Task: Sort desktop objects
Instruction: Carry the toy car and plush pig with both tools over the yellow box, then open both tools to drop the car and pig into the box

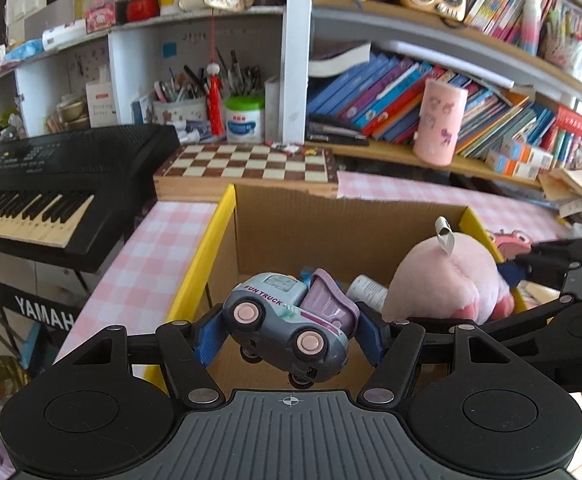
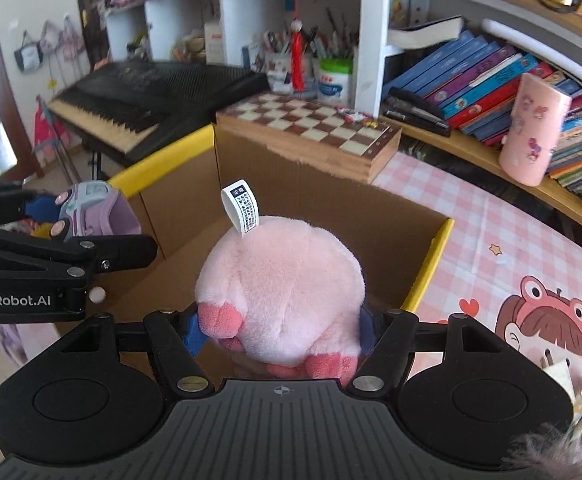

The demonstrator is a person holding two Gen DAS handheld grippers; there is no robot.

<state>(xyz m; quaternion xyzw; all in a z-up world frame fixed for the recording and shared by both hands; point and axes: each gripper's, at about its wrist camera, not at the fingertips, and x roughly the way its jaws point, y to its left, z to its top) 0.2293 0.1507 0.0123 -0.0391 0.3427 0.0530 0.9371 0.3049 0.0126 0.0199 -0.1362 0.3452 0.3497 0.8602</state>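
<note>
My left gripper (image 1: 291, 334) is shut on a grey toy truck (image 1: 287, 320) with pink wheels and a lilac tipper, held tilted over the open cardboard box (image 1: 291, 216) with yellow flap edges. My right gripper (image 2: 279, 332) is shut on a pink plush toy (image 2: 283, 280) with a white label, held over the same box (image 2: 331, 196). The plush also shows in the left wrist view (image 1: 447, 280), to the right of the truck. The truck shows at the left of the right wrist view (image 2: 91, 210). A white tube (image 1: 369, 290) lies in the box.
A chessboard box (image 1: 251, 168) stands behind the cardboard box. A black keyboard (image 1: 51, 184) is at the left. A pink cylinder (image 1: 439, 124) stands on the book shelf. The pink checked tablecloth (image 2: 491, 232) with a cartoon print lies to the right.
</note>
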